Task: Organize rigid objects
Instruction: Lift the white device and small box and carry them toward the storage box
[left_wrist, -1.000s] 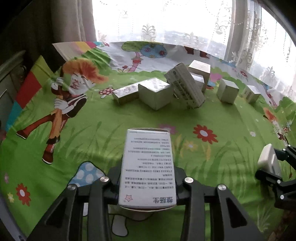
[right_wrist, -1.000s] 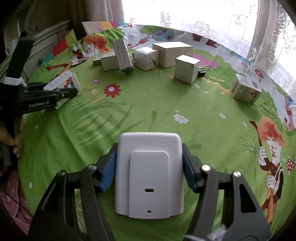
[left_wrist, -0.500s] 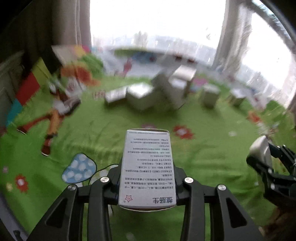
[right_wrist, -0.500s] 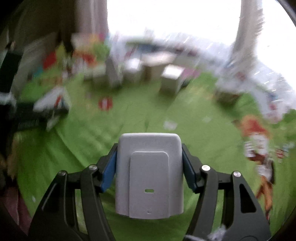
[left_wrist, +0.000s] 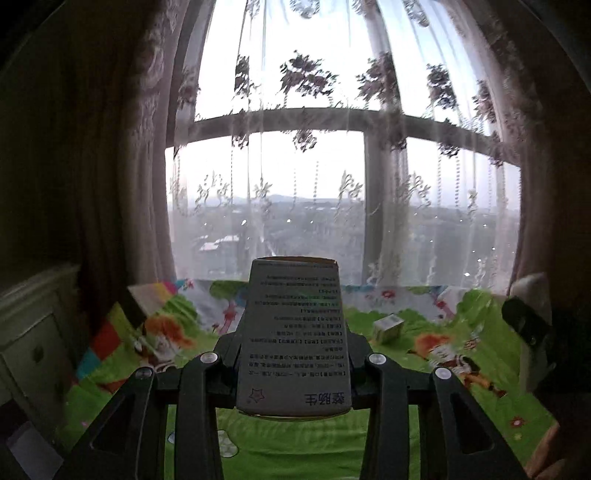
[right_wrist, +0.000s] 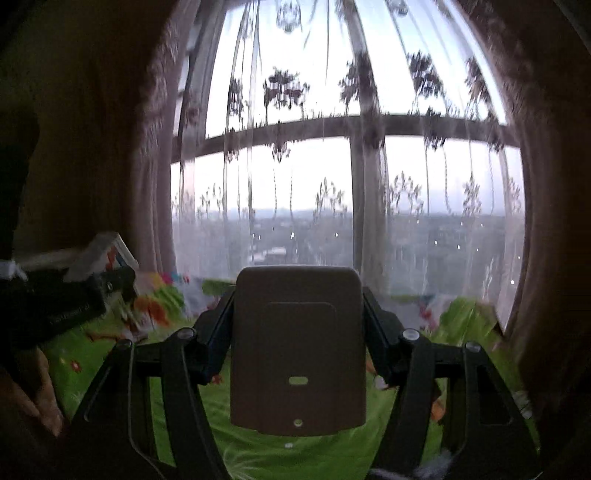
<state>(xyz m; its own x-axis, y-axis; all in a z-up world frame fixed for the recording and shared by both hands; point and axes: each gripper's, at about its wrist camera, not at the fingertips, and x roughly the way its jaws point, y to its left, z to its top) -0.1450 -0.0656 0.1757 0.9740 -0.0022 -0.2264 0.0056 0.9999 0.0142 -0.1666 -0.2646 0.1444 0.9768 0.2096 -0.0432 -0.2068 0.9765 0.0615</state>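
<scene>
Left gripper (left_wrist: 293, 354) clamped on a white printed carton (left_wrist: 293, 339), bottom centre of the left view. Right gripper (right_wrist: 297, 343) gripping a grey flat-backed device (right_wrist: 297, 350), bottom centre of the right view. Behind both: lace curtain (left_wrist: 332, 147) and window across the upper frame, green cartoon cloth (left_wrist: 424, 435) along the bottom, one small box (left_wrist: 387, 328) lying right of centre.
</scene>
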